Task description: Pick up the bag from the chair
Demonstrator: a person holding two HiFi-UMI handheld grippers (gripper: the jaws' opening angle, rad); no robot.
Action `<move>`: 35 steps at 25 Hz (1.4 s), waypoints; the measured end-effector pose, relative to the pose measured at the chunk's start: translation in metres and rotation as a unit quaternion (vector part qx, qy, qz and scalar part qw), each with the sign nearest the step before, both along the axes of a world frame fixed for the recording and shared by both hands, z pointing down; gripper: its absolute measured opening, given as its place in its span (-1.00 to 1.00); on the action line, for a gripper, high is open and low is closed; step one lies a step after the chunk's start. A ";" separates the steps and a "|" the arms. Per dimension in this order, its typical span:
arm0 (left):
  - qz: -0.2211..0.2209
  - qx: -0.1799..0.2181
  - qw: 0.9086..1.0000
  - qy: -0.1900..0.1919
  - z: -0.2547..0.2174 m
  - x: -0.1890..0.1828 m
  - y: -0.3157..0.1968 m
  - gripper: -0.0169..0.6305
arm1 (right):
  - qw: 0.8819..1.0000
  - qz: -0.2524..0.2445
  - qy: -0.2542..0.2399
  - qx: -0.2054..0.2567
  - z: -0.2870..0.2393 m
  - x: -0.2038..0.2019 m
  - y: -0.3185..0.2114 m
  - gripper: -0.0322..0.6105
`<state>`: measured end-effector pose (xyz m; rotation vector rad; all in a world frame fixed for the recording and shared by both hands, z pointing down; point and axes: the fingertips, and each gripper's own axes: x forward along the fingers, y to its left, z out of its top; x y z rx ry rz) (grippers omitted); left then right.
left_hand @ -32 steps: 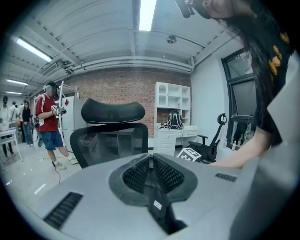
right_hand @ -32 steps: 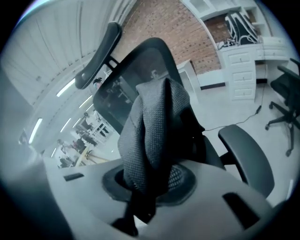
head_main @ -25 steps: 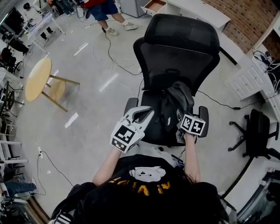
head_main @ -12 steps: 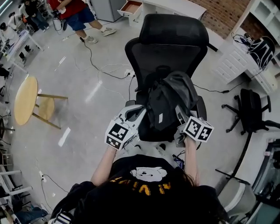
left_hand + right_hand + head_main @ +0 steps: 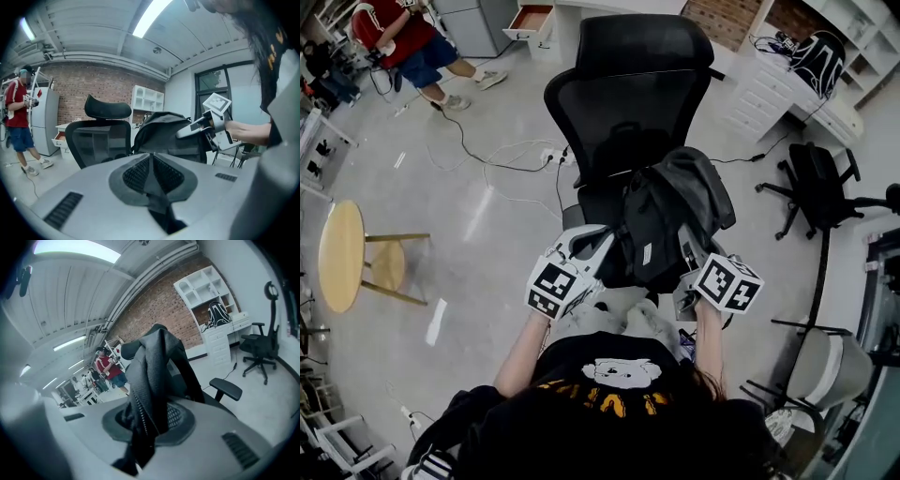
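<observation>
The black and grey bag hangs above the seat of the black mesh office chair. My right gripper is shut on the bag's right side. In the right gripper view its jaws clamp a fold of zippered fabric of the bag. My left gripper sits just left of the bag, with its jaws together and nothing between them. The left gripper view shows those jaws pointing at the bag, with the chair behind and the right gripper on the bag's far side.
A round wooden table stands at the left. A person in a red top is at the far left. Cables lie on the floor. A second black chair and white drawers are at the right.
The right gripper has risen with the bag, which has come up off the seat and now hangs higher. The left gripper has shifted slightly beside it.
</observation>
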<state>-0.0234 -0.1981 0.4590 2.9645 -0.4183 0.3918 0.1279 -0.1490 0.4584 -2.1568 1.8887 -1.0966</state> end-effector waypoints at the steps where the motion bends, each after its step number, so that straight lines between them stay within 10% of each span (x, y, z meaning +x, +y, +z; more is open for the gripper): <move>1: 0.007 -0.001 1.000 0.001 0.001 0.001 0.005 -0.86 | 1.000 0.008 0.001 -0.003 0.001 0.000 0.008 -0.73; 35: 0.087 0.013 0.996 -0.011 -0.004 0.003 0.219 -0.86 | 0.997 0.077 -0.015 -0.028 0.028 -0.038 0.263 -0.73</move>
